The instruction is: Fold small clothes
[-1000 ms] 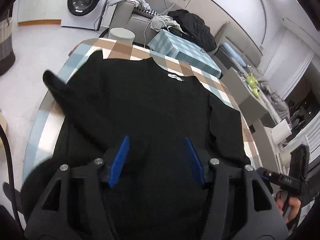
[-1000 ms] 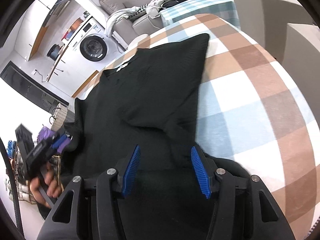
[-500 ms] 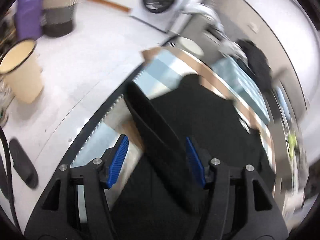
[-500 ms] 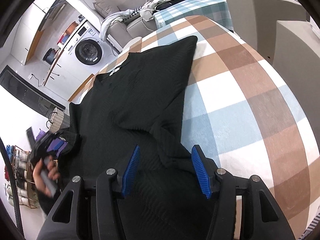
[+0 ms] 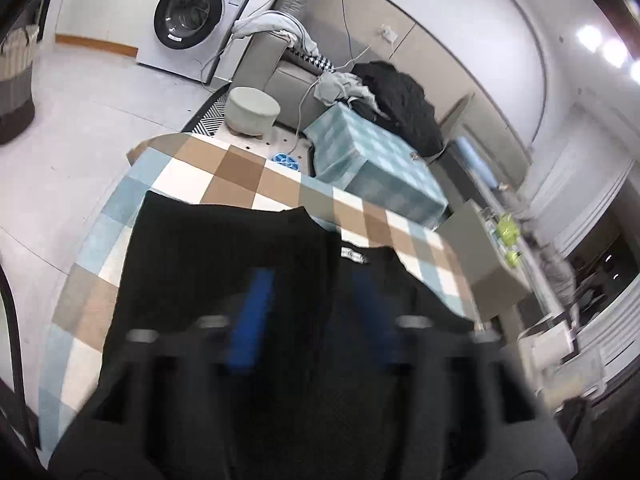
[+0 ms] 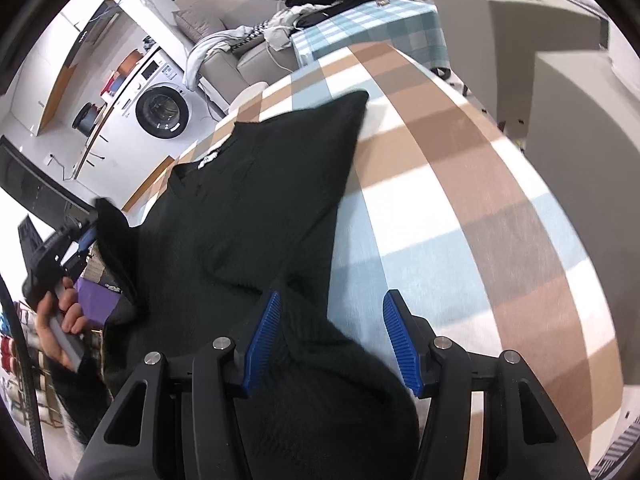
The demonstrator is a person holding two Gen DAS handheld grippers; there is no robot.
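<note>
One black knit sweater (image 6: 256,208), ribbed weave, small white label at the neckline, spread flat over a table (image 6: 480,208); the sleeve on its right side is folded in across the body, its cuff end pointing to the table's far edge.

Table covering: checked cloth in brown, pale blue and white, smooth, draping over a rounded edge.

Right gripper (image 6: 332,340): black frame, ribbed blue pads, low over the near hem. Fingers (image 6: 262,340) stand moderately apart with a bulge of black knit rising between them; whether the pads press on it cannot be told.

Left gripper (image 5: 308,316): motion-blurred in its own view, blue pads set apart and opening over the sweater's chest. Seen from the right wrist view it is held in a hand (image 6: 60,320) at the garment's left edge, with a fold of black fabric at its tips; whether that fabric is gripped cannot be told.

Room: white front-loading washing machine (image 5: 196,16), grey sofa heaped with clothes, round pale stool (image 5: 252,110), a second table under teal check cloth (image 5: 372,164), light tiled floor.
</note>
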